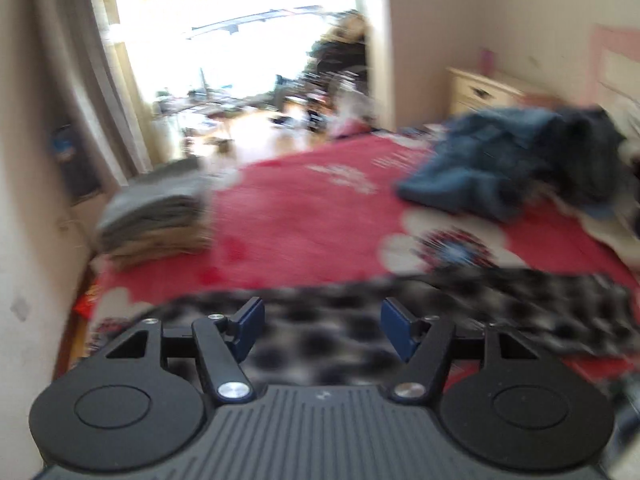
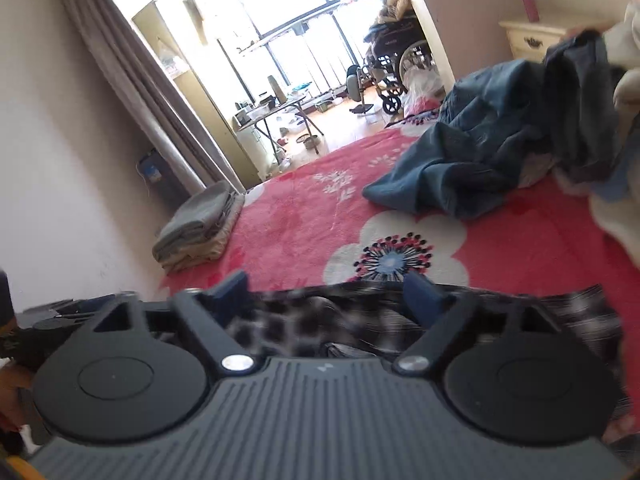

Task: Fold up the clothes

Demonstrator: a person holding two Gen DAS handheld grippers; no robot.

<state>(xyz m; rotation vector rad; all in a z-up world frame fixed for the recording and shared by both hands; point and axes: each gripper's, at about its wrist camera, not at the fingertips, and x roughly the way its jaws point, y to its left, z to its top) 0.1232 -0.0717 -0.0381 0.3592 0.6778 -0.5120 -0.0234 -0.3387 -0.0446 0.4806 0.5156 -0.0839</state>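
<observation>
A: Both claws over the bed, and the left wrist view is smeared with blur. The left claw (image 1: 322, 328) has its blue pads standing apart, with nothing clamped between them.

B: Right beneath it lies the black-and-white checked garment (image 1: 460, 312), spread along the near edge of the red floral blanket (image 1: 304, 216). The fabric shows in the gap, but the pads aren't pressing on it.

A: Over to the right wrist view, much sharper. The right claw (image 2: 331, 294) is spread wide, and the same checked garment (image 2: 360, 320) sits rumpled between and below its fingers. No pinch that I can see.

B: Agreed, the cloth lies loose on the blanket (image 2: 304, 216), next to the big white flower print.

A: Further back on the right, there's a crumpled blue garment (image 2: 492, 152) heaped on the bed, with pale clothing beside it at the frame's edge.

B: And on the far left corner of the bed, against the wall, a neat stack of folded grey and beige clothes (image 2: 198, 228). The left view catches that stack (image 1: 156, 216) too, just blurrier.

A: Beyond the bed, a curtain (image 2: 132, 76) hangs beside a bright doorway, and a wheelchair (image 2: 394, 64) is parked in the sunlit room past it.

B: A cream nightstand (image 2: 536, 38) stands against the right wall.
</observation>
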